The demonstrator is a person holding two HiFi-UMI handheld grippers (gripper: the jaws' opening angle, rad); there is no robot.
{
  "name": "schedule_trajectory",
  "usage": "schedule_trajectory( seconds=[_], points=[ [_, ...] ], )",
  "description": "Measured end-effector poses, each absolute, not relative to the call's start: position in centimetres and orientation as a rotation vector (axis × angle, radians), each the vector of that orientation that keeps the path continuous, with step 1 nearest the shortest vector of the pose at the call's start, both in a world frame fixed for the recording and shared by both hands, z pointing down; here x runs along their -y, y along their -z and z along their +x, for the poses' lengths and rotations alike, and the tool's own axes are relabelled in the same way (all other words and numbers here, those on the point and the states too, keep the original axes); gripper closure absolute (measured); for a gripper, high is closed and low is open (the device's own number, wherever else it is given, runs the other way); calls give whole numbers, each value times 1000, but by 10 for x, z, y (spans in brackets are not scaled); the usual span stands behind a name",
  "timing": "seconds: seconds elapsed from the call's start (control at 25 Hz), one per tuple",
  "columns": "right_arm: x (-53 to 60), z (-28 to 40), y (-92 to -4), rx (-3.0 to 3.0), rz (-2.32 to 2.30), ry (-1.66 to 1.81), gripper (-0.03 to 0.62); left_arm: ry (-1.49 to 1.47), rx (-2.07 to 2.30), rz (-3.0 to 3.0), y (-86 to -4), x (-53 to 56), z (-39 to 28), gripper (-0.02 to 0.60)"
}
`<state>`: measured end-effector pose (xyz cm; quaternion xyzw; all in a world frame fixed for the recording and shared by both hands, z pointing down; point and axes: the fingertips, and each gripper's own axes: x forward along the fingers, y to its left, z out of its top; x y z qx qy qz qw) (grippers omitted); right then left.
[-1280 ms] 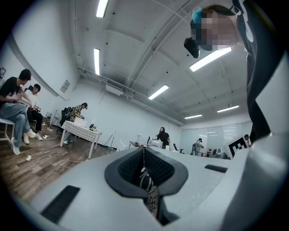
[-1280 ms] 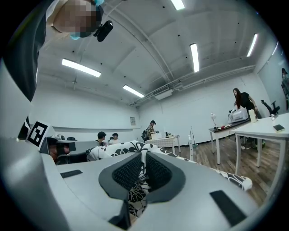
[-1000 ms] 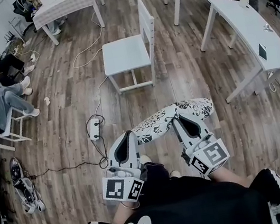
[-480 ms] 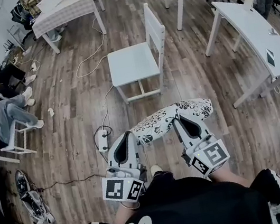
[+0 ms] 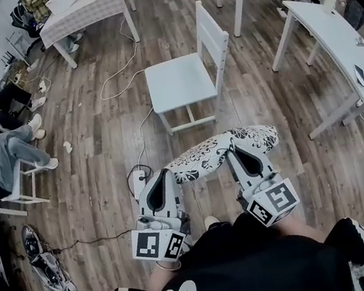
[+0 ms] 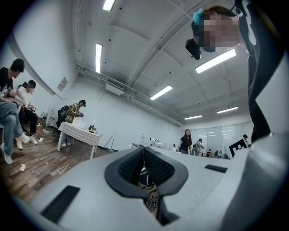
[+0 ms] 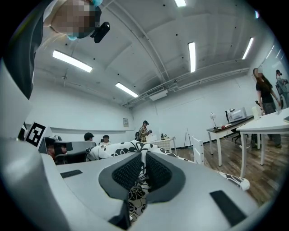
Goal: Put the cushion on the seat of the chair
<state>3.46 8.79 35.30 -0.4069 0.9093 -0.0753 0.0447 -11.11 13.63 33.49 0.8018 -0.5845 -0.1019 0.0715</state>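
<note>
Carrying the cushion point(image 5: 221, 152) off the floor, both pairs of jaws pinched tight on its near edge, I have drawn closer to the chair point(image 5: 212, 31); its bare seat point(image 5: 181, 82) still lies ahead.

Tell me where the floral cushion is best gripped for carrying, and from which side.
Its near long edge, at two spaced spots, from the person's side with jaws level. The cushion is long, flat and soft; two pinches probably keep it from sagging, as the left hand-held gripper and right hand-held gripper hold it now.
</note>
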Motion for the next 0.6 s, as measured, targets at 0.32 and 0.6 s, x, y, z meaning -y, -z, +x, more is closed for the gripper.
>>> schedule_trajectory(
  seconds=[0.32, 0.6],
  points=[
    [-83, 29, -358, -2784, -1241, 251, 556, 312, 1748, 2392, -343, -132, -116, 574],
    [-67, 13, -365, -2787, -1242, 285, 556, 313, 1740, 2384, -348, -116, -131, 574]
  ],
)
